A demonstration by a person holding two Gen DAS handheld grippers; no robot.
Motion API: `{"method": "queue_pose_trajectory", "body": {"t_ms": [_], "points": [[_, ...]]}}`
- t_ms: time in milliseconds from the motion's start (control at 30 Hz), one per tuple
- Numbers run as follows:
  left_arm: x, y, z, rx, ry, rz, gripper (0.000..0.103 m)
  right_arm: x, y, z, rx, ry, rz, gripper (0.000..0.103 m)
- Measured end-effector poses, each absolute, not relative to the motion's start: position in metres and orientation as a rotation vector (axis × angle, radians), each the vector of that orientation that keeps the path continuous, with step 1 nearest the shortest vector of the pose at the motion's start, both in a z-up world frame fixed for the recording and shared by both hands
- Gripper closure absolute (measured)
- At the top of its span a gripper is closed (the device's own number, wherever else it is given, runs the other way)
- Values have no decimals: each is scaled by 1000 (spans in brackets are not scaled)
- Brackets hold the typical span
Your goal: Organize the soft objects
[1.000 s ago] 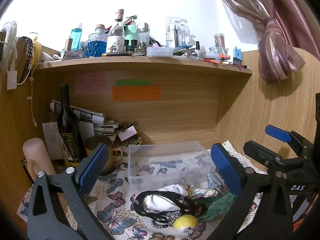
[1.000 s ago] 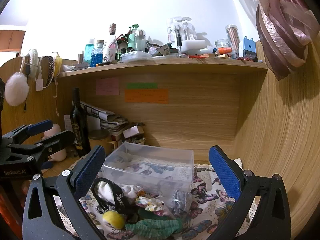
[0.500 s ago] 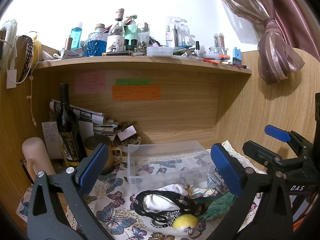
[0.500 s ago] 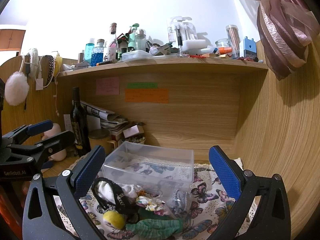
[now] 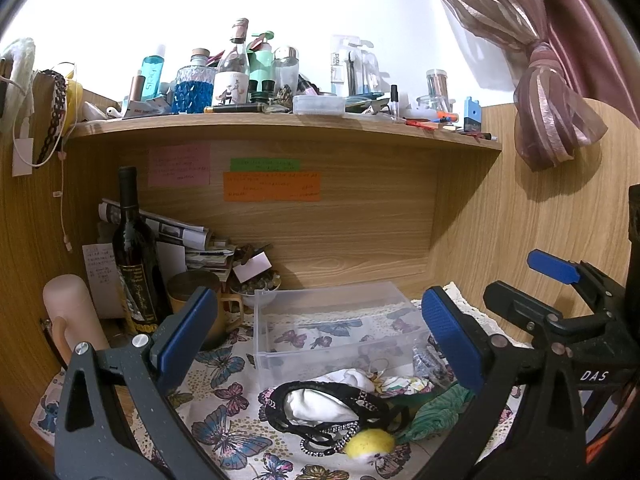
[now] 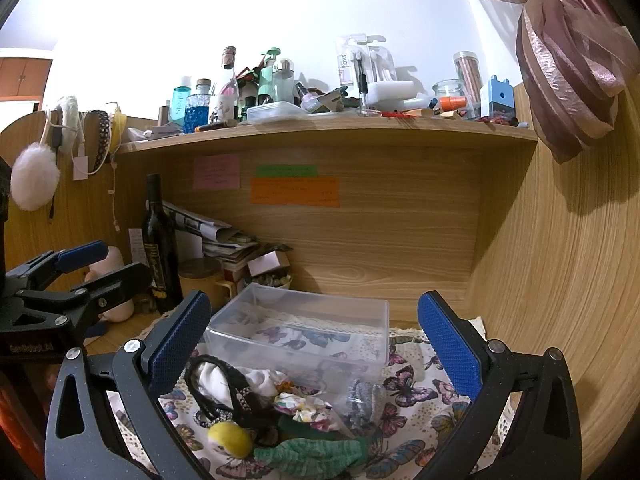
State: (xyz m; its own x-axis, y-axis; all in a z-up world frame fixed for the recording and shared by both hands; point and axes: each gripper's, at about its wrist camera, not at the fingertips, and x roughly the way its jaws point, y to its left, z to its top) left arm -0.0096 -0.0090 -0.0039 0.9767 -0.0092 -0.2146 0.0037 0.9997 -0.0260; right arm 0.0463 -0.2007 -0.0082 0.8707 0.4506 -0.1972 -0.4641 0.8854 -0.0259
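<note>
A pile of soft items lies on the butterfly cloth (image 5: 224,420) in front of a clear plastic box (image 5: 332,320): a black band around white cloth (image 5: 320,404), a yellow pompom (image 5: 370,442), a green scrunchie (image 5: 436,410), a floral scrunchie (image 6: 308,404) and a grey scrunchie (image 6: 362,394). The box (image 6: 304,328) looks empty. My left gripper (image 5: 316,332) is open and empty, held above the pile. My right gripper (image 6: 316,340) is open and empty, also above the pile. Each gripper shows at the edge of the other's view.
A dark wine bottle (image 5: 134,256), a mug (image 5: 200,296), a pink cylinder (image 5: 70,316) and stacked papers (image 5: 180,236) stand at the back left. The wooden side wall (image 6: 560,280) is close on the right. A cluttered shelf (image 5: 280,120) runs overhead.
</note>
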Motion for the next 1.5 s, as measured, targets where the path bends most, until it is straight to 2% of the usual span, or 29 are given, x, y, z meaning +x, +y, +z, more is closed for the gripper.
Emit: {"method": "queue_pose_trajectory", "body": {"t_ms": [967,1167,1467,1500], "points": [[-1,-10,-7,-34,247,-27,0,49,-201,-9,-76,191,477,0],[17,0,-24,-33,334,-27,0,64,-208,-21,-80,232,455,0],[55,23,-81,-29,564,20,0,106,-234,-66,-96,424,392,0],[58,24,-85,-31,579,24,3,112,-236,-72,-96,448,389,0]]}}
